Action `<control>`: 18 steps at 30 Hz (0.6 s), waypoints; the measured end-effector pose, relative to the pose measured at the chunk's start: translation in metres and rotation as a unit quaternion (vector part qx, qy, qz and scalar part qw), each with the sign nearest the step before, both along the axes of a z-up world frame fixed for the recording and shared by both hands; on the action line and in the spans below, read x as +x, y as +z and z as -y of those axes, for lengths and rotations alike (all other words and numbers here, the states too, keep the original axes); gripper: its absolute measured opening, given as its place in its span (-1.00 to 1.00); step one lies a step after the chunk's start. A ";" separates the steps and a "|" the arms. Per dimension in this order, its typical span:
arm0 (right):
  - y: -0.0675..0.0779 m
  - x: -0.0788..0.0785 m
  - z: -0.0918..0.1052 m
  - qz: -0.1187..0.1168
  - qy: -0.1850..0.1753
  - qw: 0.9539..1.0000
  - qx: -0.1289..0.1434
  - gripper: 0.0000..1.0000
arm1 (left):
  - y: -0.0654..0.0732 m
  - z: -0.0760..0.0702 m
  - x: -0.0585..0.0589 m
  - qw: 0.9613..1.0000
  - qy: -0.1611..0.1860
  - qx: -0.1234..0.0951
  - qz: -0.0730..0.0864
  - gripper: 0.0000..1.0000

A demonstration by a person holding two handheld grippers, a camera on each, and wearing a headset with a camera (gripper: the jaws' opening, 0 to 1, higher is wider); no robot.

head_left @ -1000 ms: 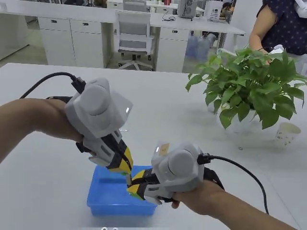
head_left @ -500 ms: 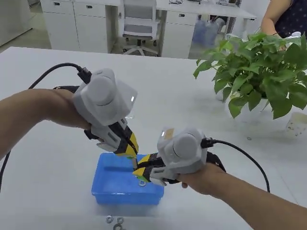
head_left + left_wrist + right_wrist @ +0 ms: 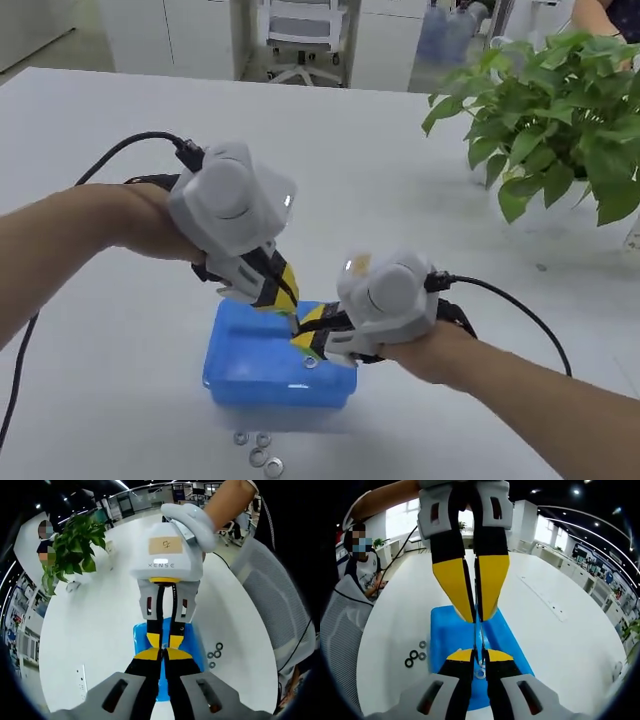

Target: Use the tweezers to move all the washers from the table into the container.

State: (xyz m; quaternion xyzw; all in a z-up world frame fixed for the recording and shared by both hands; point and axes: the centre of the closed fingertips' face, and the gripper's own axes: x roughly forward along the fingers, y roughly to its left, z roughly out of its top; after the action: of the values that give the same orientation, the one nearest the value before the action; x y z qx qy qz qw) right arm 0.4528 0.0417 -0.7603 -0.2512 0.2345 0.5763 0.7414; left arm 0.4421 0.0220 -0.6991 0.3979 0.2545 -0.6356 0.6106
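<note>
Left tool (image 3: 287, 300) and right tool (image 3: 306, 345) met nose to nose above the blue container (image 3: 228, 372). Both sets of jaws were pinched nearly closed on the thin tweezers (image 3: 478, 630) running between them, probably so that one steadied them while the other squeezed. One washer (image 3: 310, 362) sat at the tweezer tips inside the container's near edge; could not tell whether it was gripped or released. Four loose washers (image 3: 258, 452) lay on the counter (image 3: 100, 400) just beside the container's near wall, yet to be moved.
</note>
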 end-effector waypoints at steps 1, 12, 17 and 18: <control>-0.002 0.000 0.000 -0.001 0.003 1.000 -0.002 -0.81 | -0.002 0.000 0.000 1.000 0.000 0.001 0.000 -0.88; -0.018 0.002 0.001 0.002 0.012 1.000 -0.016 -0.81 | -0.019 0.001 0.004 1.000 0.003 0.010 0.001 -0.88; -0.021 0.003 0.005 0.000 0.010 1.000 -0.021 -0.80 | -0.021 0.004 0.004 1.000 0.001 0.010 0.004 -0.88; -0.021 0.003 0.005 -0.002 0.007 1.000 -0.018 -0.80 | -0.020 0.005 0.004 1.000 0.002 0.008 0.004 -0.88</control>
State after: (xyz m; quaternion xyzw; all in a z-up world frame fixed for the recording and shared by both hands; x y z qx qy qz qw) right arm 0.4561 0.0363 -0.7810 -0.2654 0.2446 0.5774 0.7324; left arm 0.4463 0.0174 -0.7196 0.4048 0.2578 -0.6311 0.6094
